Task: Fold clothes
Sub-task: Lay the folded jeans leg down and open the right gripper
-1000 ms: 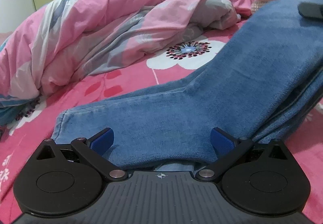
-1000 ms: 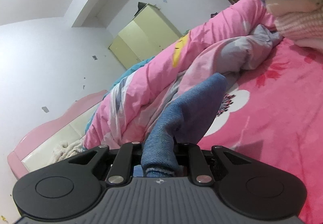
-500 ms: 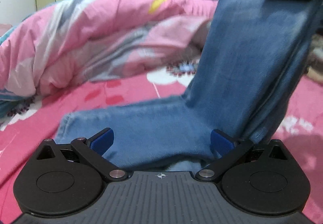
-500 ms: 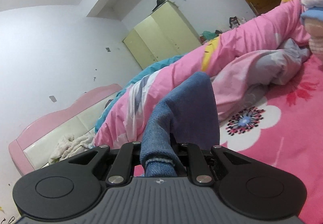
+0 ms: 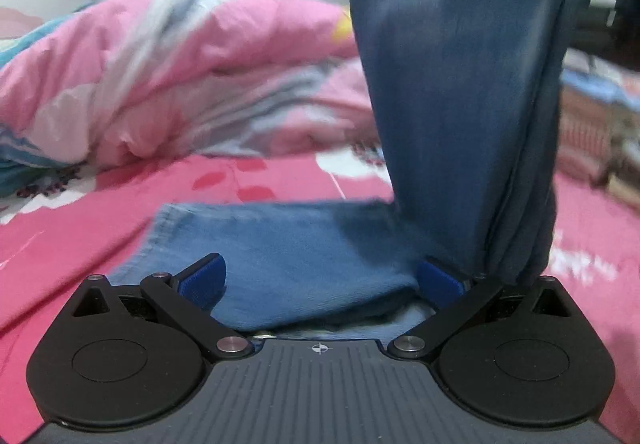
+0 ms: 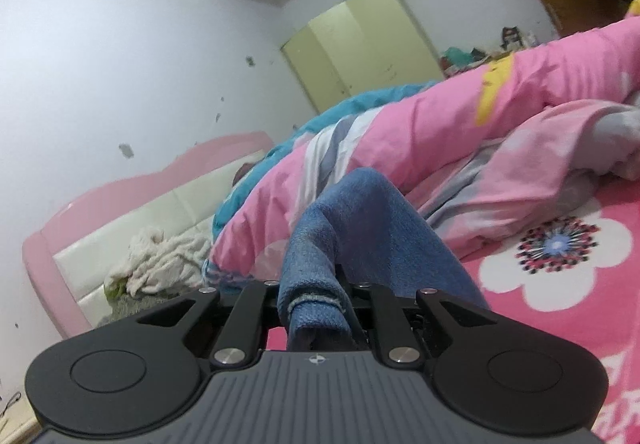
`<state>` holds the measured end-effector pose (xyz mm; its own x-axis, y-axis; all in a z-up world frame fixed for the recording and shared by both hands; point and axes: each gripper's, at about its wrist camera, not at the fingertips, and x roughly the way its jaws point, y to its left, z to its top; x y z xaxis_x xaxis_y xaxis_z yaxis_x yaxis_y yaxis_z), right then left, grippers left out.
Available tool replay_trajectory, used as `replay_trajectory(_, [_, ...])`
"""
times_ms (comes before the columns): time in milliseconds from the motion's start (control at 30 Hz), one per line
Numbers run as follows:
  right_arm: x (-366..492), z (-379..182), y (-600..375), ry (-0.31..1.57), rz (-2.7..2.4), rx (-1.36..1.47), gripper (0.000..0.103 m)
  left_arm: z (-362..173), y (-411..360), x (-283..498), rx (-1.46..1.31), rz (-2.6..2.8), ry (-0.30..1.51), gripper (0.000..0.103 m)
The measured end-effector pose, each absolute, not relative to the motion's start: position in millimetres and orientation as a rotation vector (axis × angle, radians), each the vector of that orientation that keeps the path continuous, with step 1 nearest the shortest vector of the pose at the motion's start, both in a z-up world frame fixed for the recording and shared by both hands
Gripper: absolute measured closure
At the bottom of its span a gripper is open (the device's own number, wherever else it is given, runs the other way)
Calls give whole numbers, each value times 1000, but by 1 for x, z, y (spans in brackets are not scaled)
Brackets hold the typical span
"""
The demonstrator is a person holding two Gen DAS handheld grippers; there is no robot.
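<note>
Motion blur smears the raised jeans (image 5: 460, 92), now hanging steeper from the right tongs (image 6: 316, 308) clamped on their hem, the rest lying on the bed (image 5: 80, 228) between the wide-open left tongs (image 5: 320, 280).

You are working in a home bedroom: a pink padded headboard (image 6: 132, 220) at nine o'clock, a rumpled pink quilt (image 6: 460, 148) across the flower-print bedsheet (image 6: 560, 268), and a pale yellow wardrobe (image 6: 360, 48) at twelve against white walls.
</note>
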<state>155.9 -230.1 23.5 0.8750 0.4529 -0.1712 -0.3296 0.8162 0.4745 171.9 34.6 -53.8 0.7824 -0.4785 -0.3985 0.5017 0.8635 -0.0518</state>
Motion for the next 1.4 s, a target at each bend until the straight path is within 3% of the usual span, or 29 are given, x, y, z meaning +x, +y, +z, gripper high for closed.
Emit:
replay_trajectory(200, [188,13,-184,364,469,402,90,-45,95,163,-125,-522,328,0])
replay_trajectory(533, [246,-49,-91,659,504,122,90,-65,134,174,-131,-521,470,0])
replay_trajectory(767, [244,-44,-70,678,505,53,79,-67,139,172,-138,-529,470,0])
replay_trajectory(900, [249,-25,-70,669,539,109,60,-68,138,172,-144,-522,479,0])
replay_trajectory(1033, [234,6,-72,574,652,133,54,-73,138,175,-140,-531,513,0])
replay_trajectory(1100, [223,22,-82,513,667,136,45,-75,138,175,-123,-517,525,0])
replay_trajectory(1233, [198,33,-110,442,671,103,45,-75,145,175,-137,-499,518,0])
replay_trajectory(1400, [175,4,-95,482,687,-200,44,-78,159,180,-175,-400,543,2])
